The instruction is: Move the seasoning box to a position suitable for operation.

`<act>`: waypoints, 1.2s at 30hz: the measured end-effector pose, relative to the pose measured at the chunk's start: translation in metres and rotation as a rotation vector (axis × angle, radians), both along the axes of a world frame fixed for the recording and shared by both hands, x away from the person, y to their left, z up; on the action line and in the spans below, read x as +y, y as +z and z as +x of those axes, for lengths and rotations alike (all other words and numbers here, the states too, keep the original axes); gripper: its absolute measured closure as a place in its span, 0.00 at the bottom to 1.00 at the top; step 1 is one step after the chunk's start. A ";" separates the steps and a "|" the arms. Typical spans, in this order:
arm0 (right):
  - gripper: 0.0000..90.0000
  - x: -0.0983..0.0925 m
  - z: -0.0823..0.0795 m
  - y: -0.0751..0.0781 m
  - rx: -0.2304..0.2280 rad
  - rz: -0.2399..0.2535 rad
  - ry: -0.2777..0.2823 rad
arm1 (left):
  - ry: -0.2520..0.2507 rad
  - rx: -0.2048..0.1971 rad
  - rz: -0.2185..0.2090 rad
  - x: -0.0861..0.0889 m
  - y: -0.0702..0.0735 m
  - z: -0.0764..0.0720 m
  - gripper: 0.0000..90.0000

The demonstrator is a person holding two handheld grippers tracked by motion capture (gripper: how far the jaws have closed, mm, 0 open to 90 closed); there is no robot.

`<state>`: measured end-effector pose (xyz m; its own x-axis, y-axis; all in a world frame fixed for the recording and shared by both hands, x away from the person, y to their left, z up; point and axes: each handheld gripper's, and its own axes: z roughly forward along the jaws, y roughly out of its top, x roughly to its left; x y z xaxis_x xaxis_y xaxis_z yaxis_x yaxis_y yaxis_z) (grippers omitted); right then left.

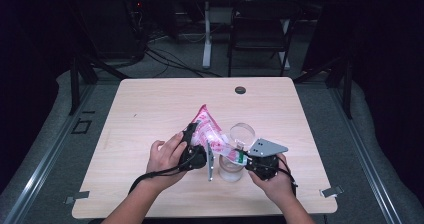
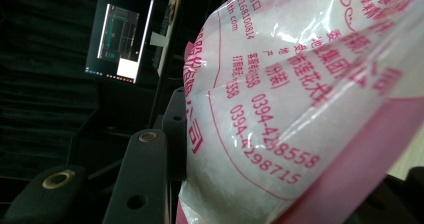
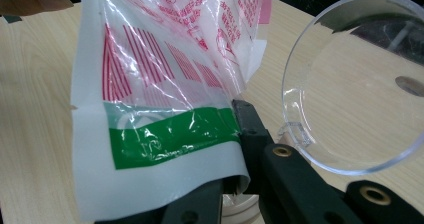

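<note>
Dim room surrounding a pale wooden table [image 1: 150, 109]; near its six o'clock edge the left gripper [image 1: 196, 154] is clamping the bag [image 1: 206, 129] upright while the right gripper [image 1: 246, 160], at three o'clock of it, is pinching the bag's lower corner over a clear jar [image 1: 231, 168], likely for pouring.

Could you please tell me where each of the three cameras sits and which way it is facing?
High view: above the person's side, looking forward and down on the table; forearms, left gripper and right gripper show.
Left gripper view: rides on the left gripper, tipped upward past the plastic bag toward a dark room; its black jaws show.
Right gripper view: rides on the right gripper, looking along the tabletop; its jaws pinch the bag's edge beside a clear lid.
All three share the bag.
</note>
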<state>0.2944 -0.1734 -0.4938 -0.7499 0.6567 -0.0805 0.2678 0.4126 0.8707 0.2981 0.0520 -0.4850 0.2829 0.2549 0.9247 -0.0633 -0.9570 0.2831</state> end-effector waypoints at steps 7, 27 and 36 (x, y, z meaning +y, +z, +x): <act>0.99 0.000 0.000 0.000 0.000 0.000 -0.002 | -0.001 0.000 0.005 -0.001 0.001 0.000 0.68; 0.99 -0.001 -0.001 0.000 0.001 -0.001 -0.002 | -0.014 -0.011 0.021 -0.002 0.002 0.000 0.68; 0.99 -0.001 -0.001 0.000 -0.004 0.000 -0.002 | -0.019 -0.014 0.038 -0.003 0.004 0.001 0.68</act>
<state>0.2934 -0.1742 -0.4941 -0.7480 0.6584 -0.0832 0.2653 0.4116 0.8719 0.2991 0.0490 -0.4808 0.2742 0.2144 0.9375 -0.0857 -0.9655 0.2459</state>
